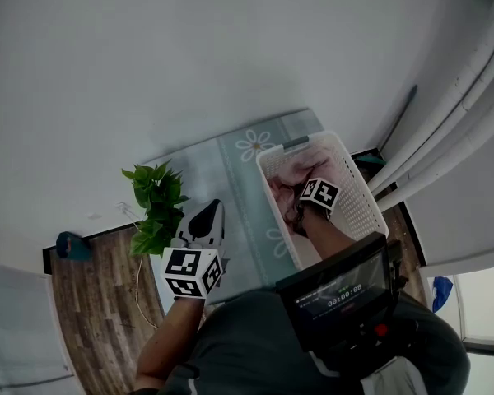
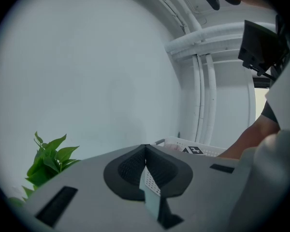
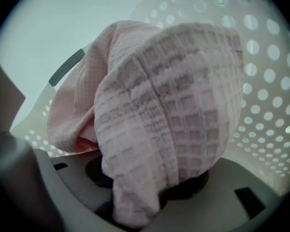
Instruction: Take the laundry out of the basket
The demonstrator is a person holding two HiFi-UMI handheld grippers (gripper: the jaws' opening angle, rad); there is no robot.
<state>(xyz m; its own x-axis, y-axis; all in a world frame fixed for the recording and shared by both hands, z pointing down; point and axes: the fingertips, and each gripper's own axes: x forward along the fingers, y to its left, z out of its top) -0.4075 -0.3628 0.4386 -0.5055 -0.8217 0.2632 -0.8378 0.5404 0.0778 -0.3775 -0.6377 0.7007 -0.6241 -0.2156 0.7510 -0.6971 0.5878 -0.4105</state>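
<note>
While your right gripper (image 1: 299,210) sits down in the white basket (image 1: 361,206) on the tabletop (image 1: 206,169), its fingers pinch a fold of the pink laundry (image 3: 174,110), which is bunched inside the basket. Your left gripper (image 1: 212,212) hovers outside it near the plant (image 1: 155,208), fingers pressed together, nothing between them.

A plain white wall (image 1: 189,48) is being lit evenly. Wood-plank floor (image 1: 99,303) is being shown beneath a daisy-print surface (image 1: 230,189). White pipes (image 1: 457,105) are being carried along the wall at right. A plant (image 1: 156,208) is being kept at the surface's left edge.
</note>
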